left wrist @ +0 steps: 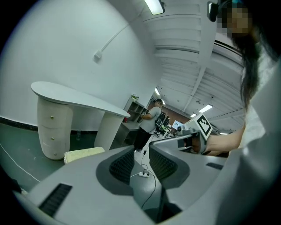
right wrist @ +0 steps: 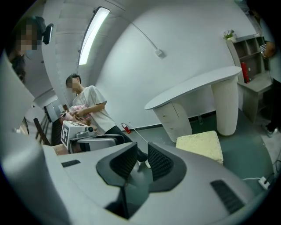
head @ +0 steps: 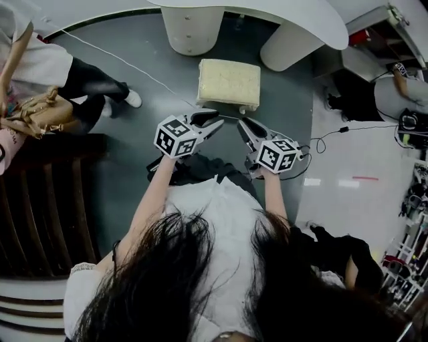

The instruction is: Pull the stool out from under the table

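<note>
The stool [head: 229, 83], a low square one with a cream cushion, stands on the grey floor just in front of the white curved table [head: 294, 13], out from under its top. Both grippers hover side by side near the stool's near edge, apart from it. My left gripper [head: 219, 123] and right gripper [head: 242, 124] point toward it. In the left gripper view the jaws [left wrist: 141, 151] stand with a narrow gap and nothing between them; the stool [left wrist: 83, 154] lies off to the left. The right gripper [right wrist: 142, 151] shows the same narrow empty gap, with the stool [right wrist: 199, 145] to its right.
A person [head: 40, 73] stands at the left beside dark wooden slatted furniture [head: 47, 200]. A white cable [head: 114, 57] crosses the floor, and a power strip [left wrist: 143, 174] lies right of the stool. Another person [head: 401, 83] works at shelving on the far right.
</note>
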Motion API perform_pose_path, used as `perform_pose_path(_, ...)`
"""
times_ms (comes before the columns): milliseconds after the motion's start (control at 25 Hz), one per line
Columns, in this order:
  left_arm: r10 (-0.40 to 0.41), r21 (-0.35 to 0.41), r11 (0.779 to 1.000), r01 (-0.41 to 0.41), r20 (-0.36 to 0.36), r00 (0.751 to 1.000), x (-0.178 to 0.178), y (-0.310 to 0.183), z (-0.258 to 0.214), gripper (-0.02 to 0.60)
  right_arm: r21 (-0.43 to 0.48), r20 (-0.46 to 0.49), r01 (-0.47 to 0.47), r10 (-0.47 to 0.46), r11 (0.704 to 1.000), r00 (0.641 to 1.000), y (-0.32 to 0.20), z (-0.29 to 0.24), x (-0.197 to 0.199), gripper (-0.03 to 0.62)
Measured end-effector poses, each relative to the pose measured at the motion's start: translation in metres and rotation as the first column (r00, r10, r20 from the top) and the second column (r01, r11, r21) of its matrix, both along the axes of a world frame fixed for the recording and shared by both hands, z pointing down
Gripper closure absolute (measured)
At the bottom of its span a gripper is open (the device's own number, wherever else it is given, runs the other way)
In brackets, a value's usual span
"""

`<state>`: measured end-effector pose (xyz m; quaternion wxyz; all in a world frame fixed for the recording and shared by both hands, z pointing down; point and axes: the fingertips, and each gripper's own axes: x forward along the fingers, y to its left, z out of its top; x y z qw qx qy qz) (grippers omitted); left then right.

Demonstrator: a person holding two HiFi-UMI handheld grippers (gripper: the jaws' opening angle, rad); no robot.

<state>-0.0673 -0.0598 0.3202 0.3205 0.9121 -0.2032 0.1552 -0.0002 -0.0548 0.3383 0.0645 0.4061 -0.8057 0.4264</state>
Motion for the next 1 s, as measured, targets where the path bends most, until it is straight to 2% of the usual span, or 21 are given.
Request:
perform_pose_path(600, 0.002, -0.021, 1.000, -0.001, 0.051, 0.999, 0.071, 0.077, 0.009, 0.488, 0.034, -0.011, 0.077, -0.077, 0.996, 0.997, 0.078, -0.002, 0.059, 0.528)
perform_pose_path(1000, -0.036, -0.029, 0.999, 0.038, 0.071, 0.997, 0.088, 0.095, 0.007, 0.488, 0.048, 0.015, 0.085, -0.086, 0.995, 0.996, 0.097, -0.004, 0.079, 0.530)
